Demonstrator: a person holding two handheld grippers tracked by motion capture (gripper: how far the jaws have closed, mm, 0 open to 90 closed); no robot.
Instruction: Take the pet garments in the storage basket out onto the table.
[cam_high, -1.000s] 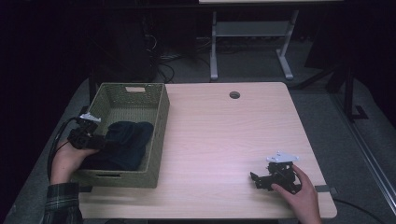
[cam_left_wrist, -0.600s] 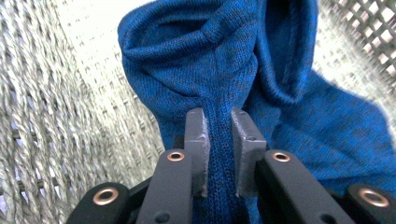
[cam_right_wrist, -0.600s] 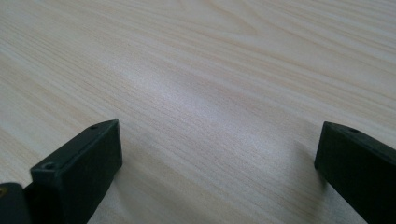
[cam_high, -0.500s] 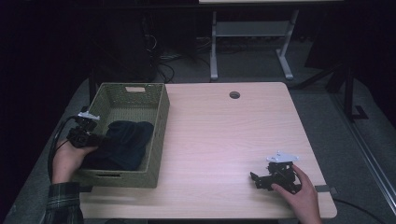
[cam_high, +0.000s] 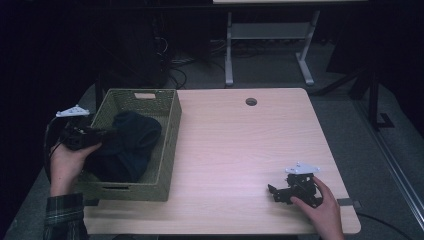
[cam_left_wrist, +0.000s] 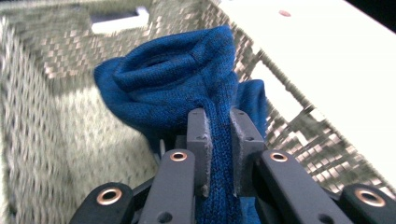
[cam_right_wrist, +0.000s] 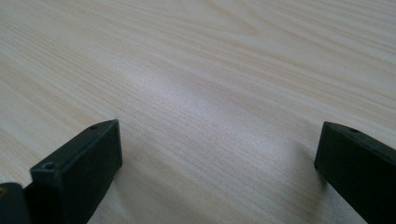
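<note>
A dark blue knitted garment (cam_high: 131, 140) lies in a woven green basket (cam_high: 169, 125) at the table's left. My left gripper (cam_high: 102, 133) is over the basket's left side, shut on a fold of the blue knit (cam_left_wrist: 187, 79), which is pinched between its pads (cam_left_wrist: 200, 135) and lifted into a hump. Its jaws closed on the cloth within the last second. My right gripper (cam_high: 274, 192) rests on the wooden table near the front right corner, held by a hand. Its jaws stand wide apart in the right gripper view (cam_right_wrist: 219, 154) with bare wood between them.
The basket wall (cam_left_wrist: 42, 140) surrounds the cloth closely on the left and far side. The light wooden table (cam_high: 240, 150) has a round cable hole (cam_high: 251, 101) near its far edge. A metal stand (cam_high: 270, 40) stands on the floor beyond.
My left gripper has closed on the blue garment and risen, pulling the cloth up and toward the basket's left side. The right gripper has not moved.
</note>
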